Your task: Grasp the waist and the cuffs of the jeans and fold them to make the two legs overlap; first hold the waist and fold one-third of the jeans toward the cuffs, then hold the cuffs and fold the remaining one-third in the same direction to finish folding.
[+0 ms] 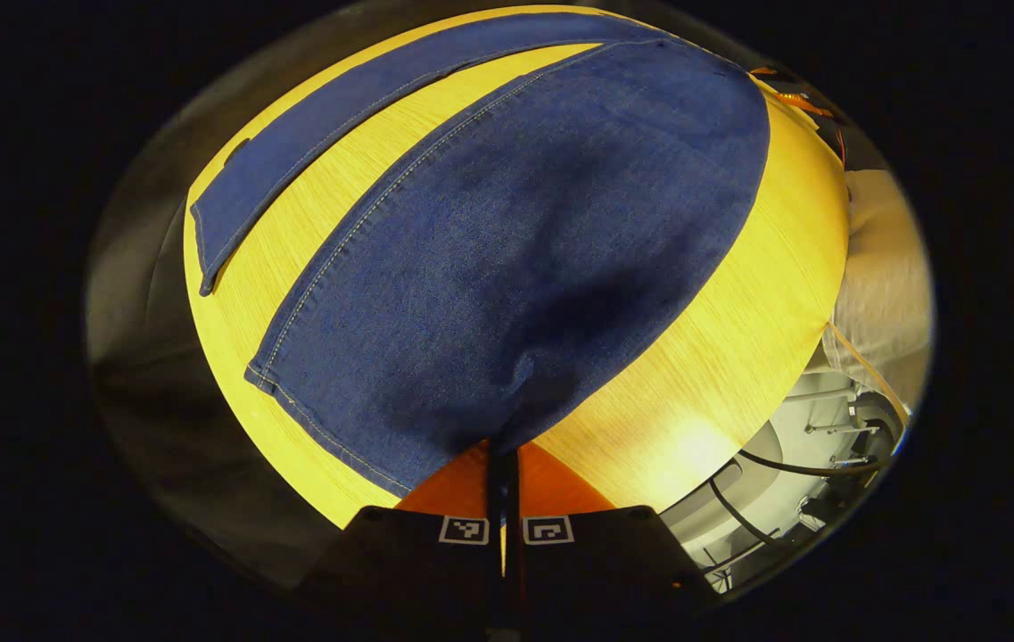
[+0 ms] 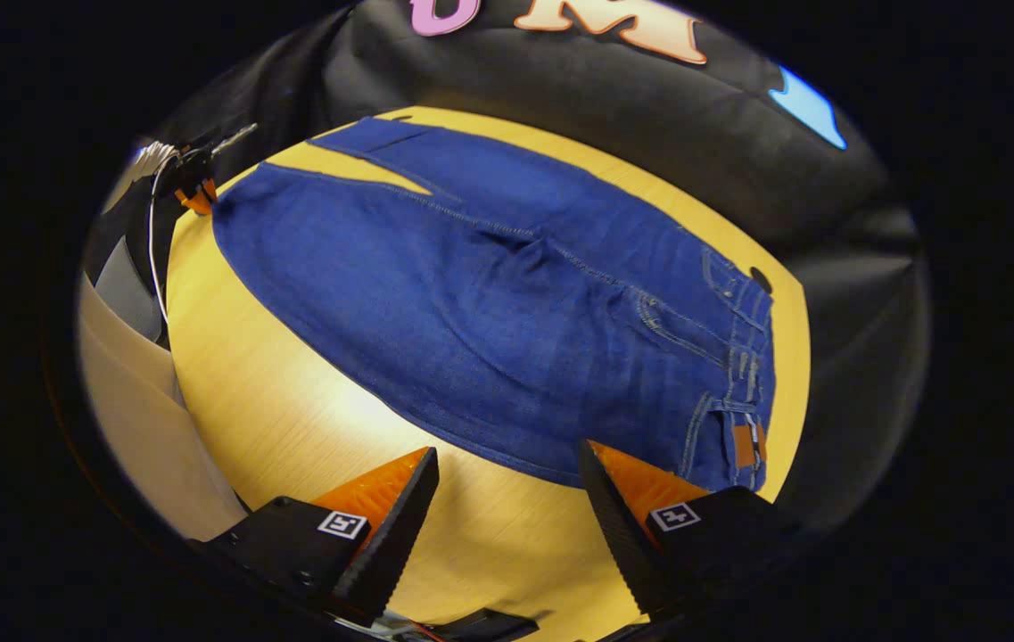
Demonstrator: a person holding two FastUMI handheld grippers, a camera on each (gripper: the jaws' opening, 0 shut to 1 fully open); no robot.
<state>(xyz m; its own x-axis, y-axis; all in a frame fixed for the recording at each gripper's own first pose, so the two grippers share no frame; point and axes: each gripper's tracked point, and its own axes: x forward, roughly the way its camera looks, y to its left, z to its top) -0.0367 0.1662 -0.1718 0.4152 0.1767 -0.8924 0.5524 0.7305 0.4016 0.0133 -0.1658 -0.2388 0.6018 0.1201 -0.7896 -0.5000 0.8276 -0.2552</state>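
In the left gripper view, the left gripper (image 1: 503, 464) is being held with its two fingers pressed together on the near corner of a leg cuff of the jeans (image 1: 515, 259), so that a pinch of denim is being gathered into a dark fold right at the fingertips. Ahead of the fingers, that leg is being spread flat and wide across the wooden table (image 1: 721, 357), and beyond it to the left the second leg is lying apart from the first, with a strip of bare wood between them. In the right gripper view, the right gripper (image 2: 507, 486) is being held with its fingers spread wide over bare table just short of the near edge of the jeans; nothing is being pinched between them. The tip of the finger on the right is lying over the denim edge near the waistband (image 2: 747, 374), though contact cannot be told. Farther ahead and to the left, the legs are stretching away toward the left gripper at the far cuff.
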